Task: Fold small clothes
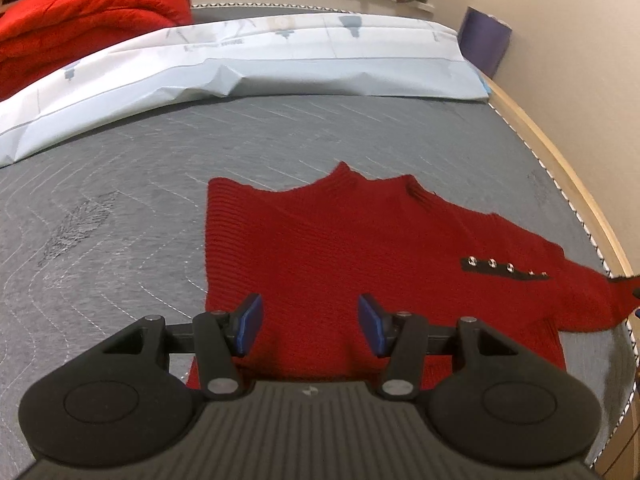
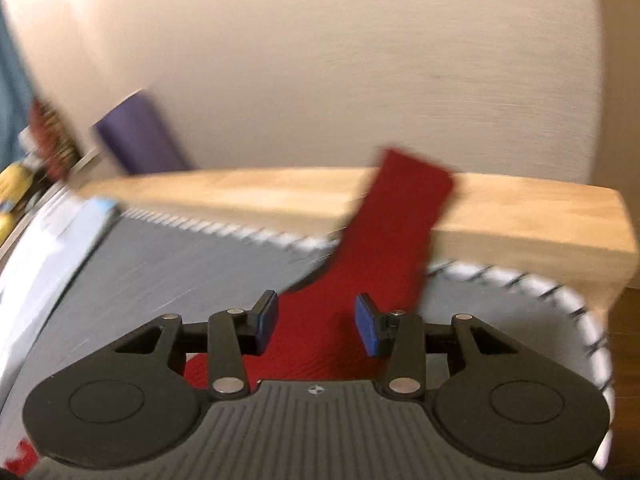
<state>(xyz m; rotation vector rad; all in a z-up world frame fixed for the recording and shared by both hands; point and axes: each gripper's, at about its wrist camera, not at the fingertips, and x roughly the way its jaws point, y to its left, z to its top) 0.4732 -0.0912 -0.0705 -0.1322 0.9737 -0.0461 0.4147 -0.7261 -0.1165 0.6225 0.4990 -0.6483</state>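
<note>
Grey quilted mattress [image 1: 120,208] fills both views; wooden bed rail [image 2: 280,196] runs along its far edge, plain wall behind. Pale blue-white sheet [image 1: 240,64] lies bunched across the head end, red duvet [image 1: 80,12] heaped beyond it, purple box [image 1: 484,40] in the corner

Red knit sweater [image 1: 340,248] lies flat on the mattress, neckline away from the left wrist camera, hem toward it. One side already looks folded in to a straight edge. The other sleeve [image 2: 400,216] runs outward and drapes up over the bed rail, cuff end resting on the wood. Black tab with metal eyelets [image 1: 504,270] sits near that shoulder

Left gripper [image 1: 310,324]: jaws about half apart, over the hem area, nothing between the pads that I can see. Right gripper [image 2: 316,324]: jaws parted somewhat less than half, sleeve cloth lying beneath and between them but pads not pressing on it; not holding. Right view heavily blurred

Risks, biggest first:
- Sleeve over the rail. Its weight could let it slide off behind the bed, dragging the shoulder and skewing the laid-flat body
- Pinching at the wrong depth: closing on sleeve plus mattress quilting would lift nothing, or snag the stitched border
- Grabbing sleeve too near the shoulder leaves the cuff trailing, so the fold lands lopsided
- Loose knit stretches; a one-sided pull may undo the folded edge opposite
- Eyelet tab could catch a pad if the grip strays there
</note>
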